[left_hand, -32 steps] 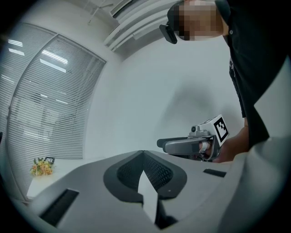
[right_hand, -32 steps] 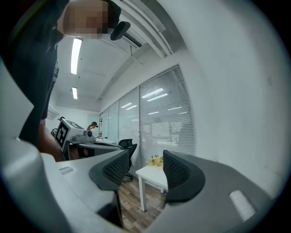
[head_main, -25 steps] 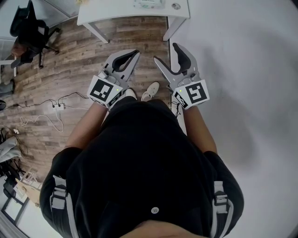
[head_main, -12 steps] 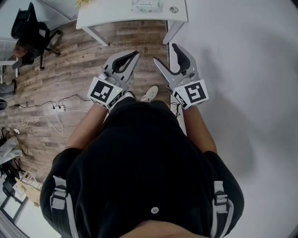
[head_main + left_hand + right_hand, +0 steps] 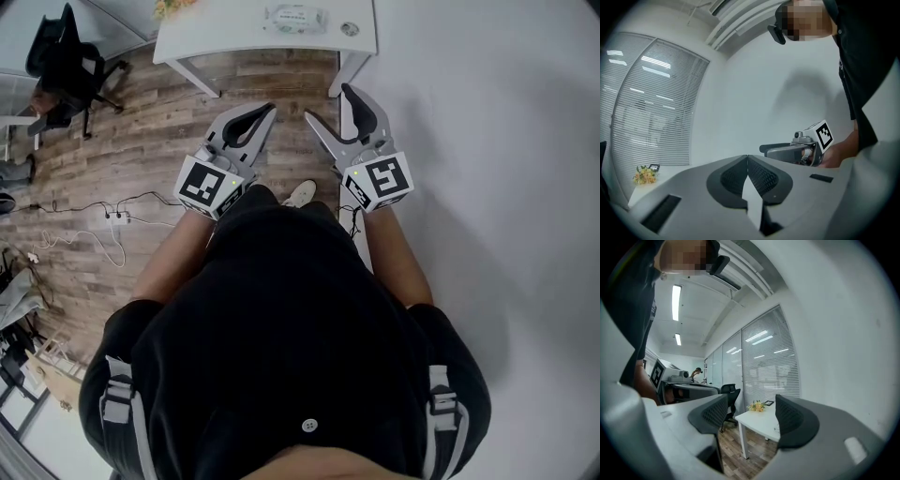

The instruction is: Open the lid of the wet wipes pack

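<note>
The wet wipes pack [image 5: 296, 17] lies flat on a white table [image 5: 216, 37] at the top of the head view, well ahead of both grippers. A person holds the grippers at waist height over the wooden floor. My left gripper [image 5: 270, 109] has its jaws shut with nothing between them, and its pads meet in the left gripper view [image 5: 747, 159]. My right gripper [image 5: 328, 103] stands open and empty; the right gripper view shows a wide gap [image 5: 752, 416] between its pads and the table [image 5: 761, 422] beyond.
A small round object [image 5: 350, 29] sits right of the pack and a bunch of flowers [image 5: 173, 7] is on the table's left end. A black office chair [image 5: 66, 66] stands far left, with cables [image 5: 103, 220] on the floor. A white wall [image 5: 487, 141] runs along the right.
The table has come further into the head view and the whole wipes pack now shows. Both grippers have moved slightly up the frame; their jaws have not changed.
</note>
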Tool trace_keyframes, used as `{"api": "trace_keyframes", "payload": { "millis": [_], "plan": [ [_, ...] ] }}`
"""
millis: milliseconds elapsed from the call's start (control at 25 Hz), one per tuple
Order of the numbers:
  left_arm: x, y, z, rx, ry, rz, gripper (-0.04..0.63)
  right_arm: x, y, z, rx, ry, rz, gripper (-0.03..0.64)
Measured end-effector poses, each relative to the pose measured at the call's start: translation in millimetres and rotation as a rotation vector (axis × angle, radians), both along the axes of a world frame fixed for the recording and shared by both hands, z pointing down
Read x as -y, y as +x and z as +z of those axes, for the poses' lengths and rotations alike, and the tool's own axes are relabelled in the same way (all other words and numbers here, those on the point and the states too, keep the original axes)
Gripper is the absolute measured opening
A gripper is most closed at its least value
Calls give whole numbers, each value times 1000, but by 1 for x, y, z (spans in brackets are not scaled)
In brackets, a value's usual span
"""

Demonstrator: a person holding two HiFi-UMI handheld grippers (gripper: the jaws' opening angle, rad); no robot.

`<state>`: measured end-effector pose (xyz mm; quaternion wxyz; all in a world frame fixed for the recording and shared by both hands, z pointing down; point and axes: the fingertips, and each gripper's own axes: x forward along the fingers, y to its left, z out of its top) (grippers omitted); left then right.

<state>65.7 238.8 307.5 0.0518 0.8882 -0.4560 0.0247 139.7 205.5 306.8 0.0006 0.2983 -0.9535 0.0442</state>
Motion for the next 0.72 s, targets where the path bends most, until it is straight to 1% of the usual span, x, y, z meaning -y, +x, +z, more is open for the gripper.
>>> {"api": "trace_keyframes", "payload": {
  "millis": [240, 480, 720],
  "plan": [
    [17, 2, 9, 7, -17, -25, 8, 25, 0, 10, 7, -14, -14, 318],
    [43, -11, 22, -4, -28, -41, 8, 51, -12, 18, 3, -25, -25, 318],
    [90, -24, 31, -22, -28, -28, 8, 88, -24, 26, -26, -35, -15, 318]
  ]
}}
